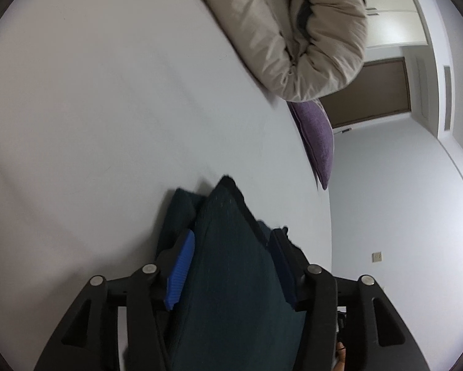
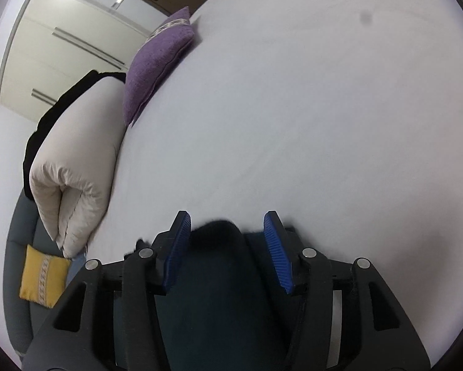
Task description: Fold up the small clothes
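So we're at the release end of a fold, by our read: the dark teal garment (image 1: 231, 262) is lying on the pale sheet of the bed (image 1: 92, 108), and both tools have their jaws spread with cloth running up between them rather than being pinched. On the left gripper (image 1: 231, 247) the ribbed blue pad (image 1: 180, 273) stands just clear of the fabric, and the far pad is in shadow, so we can't swear it isn't brushing the cloth. The right gripper (image 2: 231, 241) is plainly open, with a gap between the blue pads and the rounded dark hump of garment (image 2: 219, 278) between them. Next move, we'd guess, is backing both tools straight out without dragging the edges, then checking whether another fold is needed; how far folded the piece is, we can't tell from this close. Material-wise it looks like a soft, slightly fuzzy knit with a darker hem. Further off there's a puffy beige duvet (image 1: 293, 31) rolled up, a nubby purple cushion (image 2: 157, 61), and a yellow cushion (image 2: 43, 281) lower down.
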The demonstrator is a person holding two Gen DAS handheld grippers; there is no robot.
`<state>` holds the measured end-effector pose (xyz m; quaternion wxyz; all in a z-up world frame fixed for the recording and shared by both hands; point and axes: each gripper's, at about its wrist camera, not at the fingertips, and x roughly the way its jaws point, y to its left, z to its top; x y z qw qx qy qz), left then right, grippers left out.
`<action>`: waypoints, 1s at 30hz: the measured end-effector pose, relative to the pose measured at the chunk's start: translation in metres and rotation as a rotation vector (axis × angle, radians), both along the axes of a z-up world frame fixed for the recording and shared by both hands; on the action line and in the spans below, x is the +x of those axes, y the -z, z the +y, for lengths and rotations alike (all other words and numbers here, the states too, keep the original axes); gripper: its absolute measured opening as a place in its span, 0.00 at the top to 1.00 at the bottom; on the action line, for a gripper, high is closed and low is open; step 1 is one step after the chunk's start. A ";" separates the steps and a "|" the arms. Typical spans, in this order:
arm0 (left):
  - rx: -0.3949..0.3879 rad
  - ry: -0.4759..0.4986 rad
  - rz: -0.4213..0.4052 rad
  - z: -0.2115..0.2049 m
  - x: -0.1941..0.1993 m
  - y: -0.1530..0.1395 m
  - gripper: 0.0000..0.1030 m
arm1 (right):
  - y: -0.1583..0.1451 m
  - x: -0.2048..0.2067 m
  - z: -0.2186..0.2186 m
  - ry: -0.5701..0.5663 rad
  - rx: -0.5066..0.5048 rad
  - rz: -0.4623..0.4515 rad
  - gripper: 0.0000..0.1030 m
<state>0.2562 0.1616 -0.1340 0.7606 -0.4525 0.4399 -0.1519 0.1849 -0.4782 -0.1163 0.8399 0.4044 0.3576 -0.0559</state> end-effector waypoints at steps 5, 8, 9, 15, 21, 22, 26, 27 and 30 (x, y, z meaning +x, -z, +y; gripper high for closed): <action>0.128 0.018 -0.055 -0.009 -0.036 -0.018 0.43 | -0.011 -0.035 0.015 -0.047 -0.142 0.012 0.53; 0.251 0.078 -0.095 -0.028 -0.061 -0.025 0.43 | -0.014 -0.056 0.036 -0.121 -0.234 0.018 0.53; 0.273 0.091 -0.103 -0.033 -0.066 -0.025 0.43 | -0.015 -0.064 0.044 -0.143 -0.277 0.017 0.53; 0.399 0.141 -0.117 -0.050 -0.103 -0.017 0.43 | 0.001 -0.112 0.071 -0.200 -0.426 0.070 0.55; 0.512 0.141 -0.145 -0.050 -0.130 -0.012 0.44 | 0.019 -0.145 0.075 -0.212 -0.463 0.099 0.65; 0.520 0.135 -0.144 -0.050 -0.129 -0.012 0.44 | 0.020 -0.150 0.077 -0.210 -0.473 0.096 0.66; 0.521 0.120 -0.126 -0.044 -0.134 -0.003 0.45 | 0.019 -0.168 0.084 -0.213 -0.485 0.080 0.73; 0.530 0.121 -0.129 -0.045 -0.136 -0.003 0.45 | 0.019 -0.171 0.086 -0.217 -0.497 0.081 0.74; 0.558 0.120 -0.144 -0.047 -0.142 -0.004 0.45 | 0.014 -0.184 0.093 -0.219 -0.538 0.074 0.77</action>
